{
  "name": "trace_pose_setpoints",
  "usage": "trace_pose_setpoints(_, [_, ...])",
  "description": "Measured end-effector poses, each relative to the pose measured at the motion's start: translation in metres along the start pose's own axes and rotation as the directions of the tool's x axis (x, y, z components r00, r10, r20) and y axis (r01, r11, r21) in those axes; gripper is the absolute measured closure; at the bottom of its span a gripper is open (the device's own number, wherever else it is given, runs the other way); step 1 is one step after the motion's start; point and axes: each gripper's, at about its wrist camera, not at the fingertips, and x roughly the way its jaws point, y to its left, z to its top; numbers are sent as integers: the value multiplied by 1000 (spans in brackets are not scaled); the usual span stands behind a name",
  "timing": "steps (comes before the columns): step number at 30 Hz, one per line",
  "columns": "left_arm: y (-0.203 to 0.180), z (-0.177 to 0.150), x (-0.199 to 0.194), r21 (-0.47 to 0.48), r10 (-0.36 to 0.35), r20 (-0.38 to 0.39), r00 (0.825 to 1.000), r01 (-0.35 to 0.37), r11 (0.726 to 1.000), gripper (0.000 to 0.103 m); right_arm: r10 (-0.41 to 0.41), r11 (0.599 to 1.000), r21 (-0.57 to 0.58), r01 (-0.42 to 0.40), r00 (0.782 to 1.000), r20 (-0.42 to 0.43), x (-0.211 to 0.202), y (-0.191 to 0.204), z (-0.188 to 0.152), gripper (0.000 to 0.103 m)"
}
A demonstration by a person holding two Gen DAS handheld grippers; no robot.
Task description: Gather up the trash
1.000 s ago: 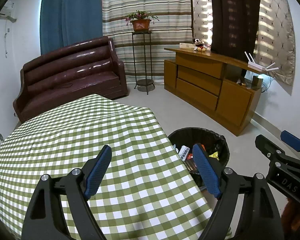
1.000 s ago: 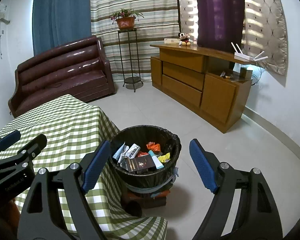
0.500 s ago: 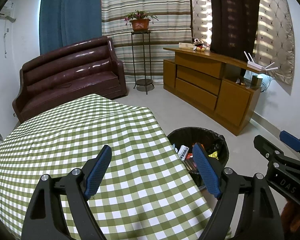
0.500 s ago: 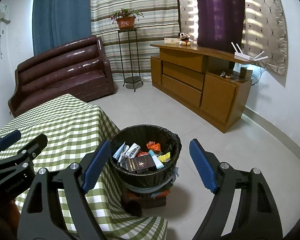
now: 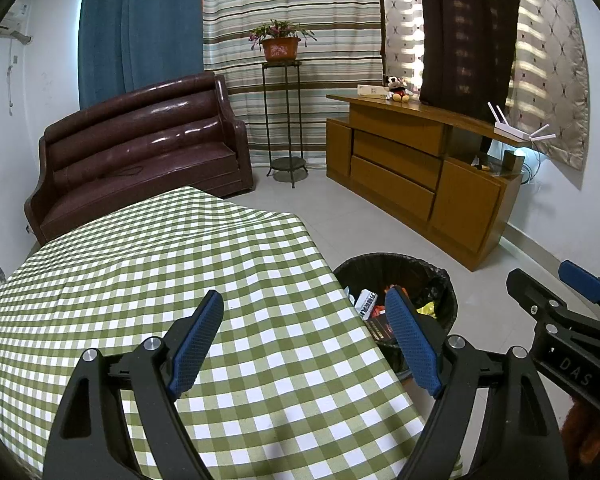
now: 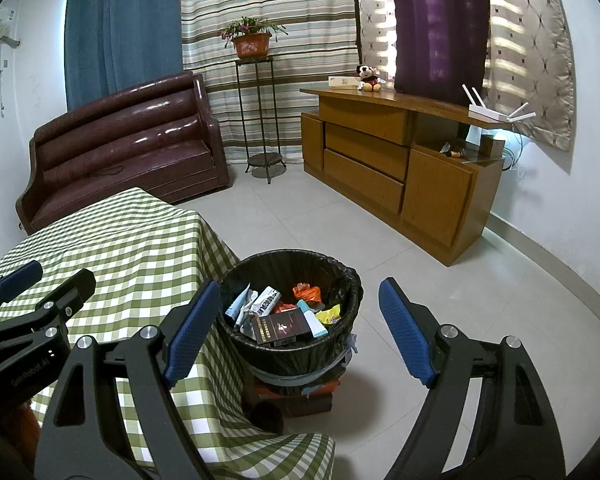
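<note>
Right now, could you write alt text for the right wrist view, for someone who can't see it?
Open blue-padded tongs, holding nothing, frame a black-lined trash bin on the floor, filled with wrappers and a dark box. A green checked tablecloth lies to its left, with a brown sofa and a wooden cabinet behind.

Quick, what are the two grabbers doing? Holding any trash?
Left gripper: open, holding nothing.
Right gripper: open, holding nothing.

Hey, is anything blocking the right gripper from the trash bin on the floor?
Nothing visible does. The right gripper is open and empty, and the black-lined trash bin sits uncovered past its fingertips, beside the checkered table.
</note>
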Motion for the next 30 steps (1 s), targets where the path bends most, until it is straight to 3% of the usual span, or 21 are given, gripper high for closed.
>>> trace_pose_setpoints(30, [-2,0,0,1,-1,0,1000,1,1000,23,-1,1000,0,1,1000,-1,1,1,1,23])
